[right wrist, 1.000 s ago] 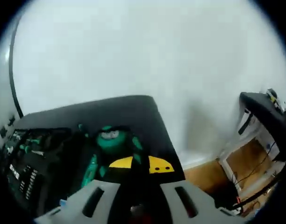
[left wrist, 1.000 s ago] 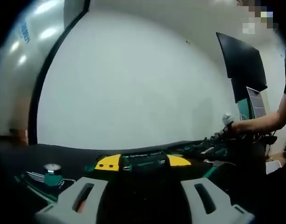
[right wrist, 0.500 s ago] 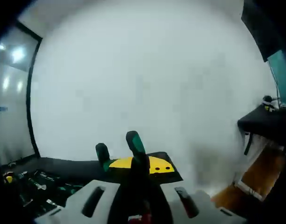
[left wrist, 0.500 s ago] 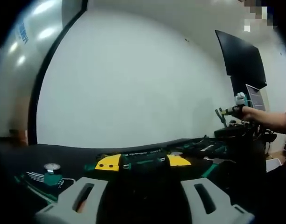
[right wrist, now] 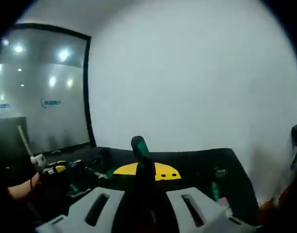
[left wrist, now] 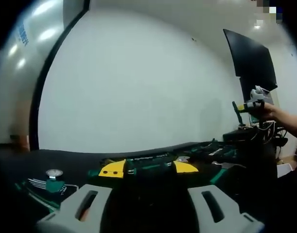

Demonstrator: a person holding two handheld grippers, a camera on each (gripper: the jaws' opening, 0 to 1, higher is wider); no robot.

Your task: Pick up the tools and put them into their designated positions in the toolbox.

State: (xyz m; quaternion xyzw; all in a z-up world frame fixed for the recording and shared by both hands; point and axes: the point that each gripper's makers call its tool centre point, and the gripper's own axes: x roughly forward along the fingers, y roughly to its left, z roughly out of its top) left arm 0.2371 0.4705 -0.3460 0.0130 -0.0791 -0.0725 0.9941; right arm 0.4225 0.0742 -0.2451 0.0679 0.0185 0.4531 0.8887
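Right gripper (right wrist: pixel 139 194): jaws closed on green-handled screwdriver (right wrist: pixel 142 162), lifted.
Left gripper (left wrist: pixel 143 201): jaws parted, empty, above toolbox (left wrist: pixel 148 167).

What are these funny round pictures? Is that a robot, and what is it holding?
No robot here. A person holds a hand-held gripper in each hand, and each carries a little camera looking out along its grey jaws. That makes the pictures round.

In the right gripper view, the right hand-held gripper is shut on a tool with a green and black handle, lifted above a black table. More tools lie there on the left.

In the left gripper view, the left hand-held gripper sits low over a black and green toolbox; its jaws are apart. Far right, you see the other gripper raised in the person's hand.
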